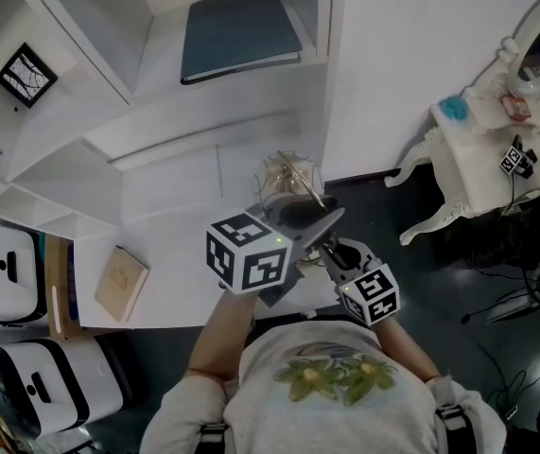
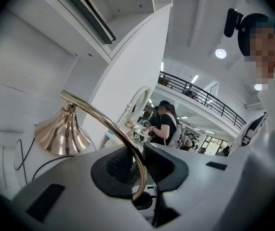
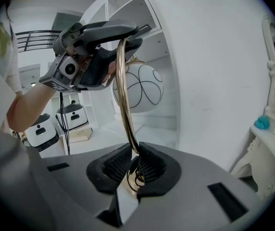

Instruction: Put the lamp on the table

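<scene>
The lamp [image 1: 288, 185] has a curved gold stem and a white globe shade with thin black lines. It hangs in the air over the near edge of the white table [image 1: 170, 206]. My left gripper [image 1: 319, 220] is shut on the top of the stem's arc [image 2: 103, 119], with the gold cone fitting [image 2: 62, 133] just beyond it. My right gripper [image 1: 331, 253] is shut on the lower stem [image 3: 127, 119], below the globe [image 3: 139, 88]. The right gripper view also shows the left gripper [image 3: 123, 35] clamped at the top of the arc.
A tan book [image 1: 120, 283] lies on the table's left. A dark folder [image 1: 239, 33] lies on a shelf behind, and a framed picture [image 1: 26, 74] stands far left. A white vanity table [image 1: 473, 164] stands right. White-and-black devices [image 1: 5, 263] sit at the left.
</scene>
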Motion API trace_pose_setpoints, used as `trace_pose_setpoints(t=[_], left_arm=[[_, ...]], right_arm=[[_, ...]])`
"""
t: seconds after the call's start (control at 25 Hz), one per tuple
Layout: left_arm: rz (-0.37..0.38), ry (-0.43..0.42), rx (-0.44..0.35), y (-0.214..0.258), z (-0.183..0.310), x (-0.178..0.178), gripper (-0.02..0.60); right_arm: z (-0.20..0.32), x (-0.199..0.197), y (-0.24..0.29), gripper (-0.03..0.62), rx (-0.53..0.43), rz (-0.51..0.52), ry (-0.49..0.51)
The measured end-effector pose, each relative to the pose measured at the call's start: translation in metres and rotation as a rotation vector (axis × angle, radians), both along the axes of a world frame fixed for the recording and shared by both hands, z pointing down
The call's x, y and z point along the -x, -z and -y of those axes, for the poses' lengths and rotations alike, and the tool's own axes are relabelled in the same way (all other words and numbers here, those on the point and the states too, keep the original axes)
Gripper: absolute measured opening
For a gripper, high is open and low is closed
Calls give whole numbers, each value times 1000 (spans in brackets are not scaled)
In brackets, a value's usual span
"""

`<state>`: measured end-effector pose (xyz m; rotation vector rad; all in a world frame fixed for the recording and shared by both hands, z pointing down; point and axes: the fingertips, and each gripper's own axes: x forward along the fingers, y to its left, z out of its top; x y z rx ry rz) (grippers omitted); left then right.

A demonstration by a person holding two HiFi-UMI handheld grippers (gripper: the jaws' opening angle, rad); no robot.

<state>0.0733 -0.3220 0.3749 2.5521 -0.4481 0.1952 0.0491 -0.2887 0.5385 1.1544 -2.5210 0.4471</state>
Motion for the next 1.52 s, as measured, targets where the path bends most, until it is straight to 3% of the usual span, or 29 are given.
trace_pose_setpoints(t=[0.48, 1.04, 1.52], left_arm=[[-5, -12, 8, -3, 12, -1, 80], [-97, -15, -9, -1, 15, -1, 80], [-93, -16, -59, -4, 3, -5, 83]], right_arm=[[11, 0, -3, 60, 16, 4, -7], [13, -3, -4, 60, 23, 34, -7], [8, -8, -9, 61, 23, 39, -12]])
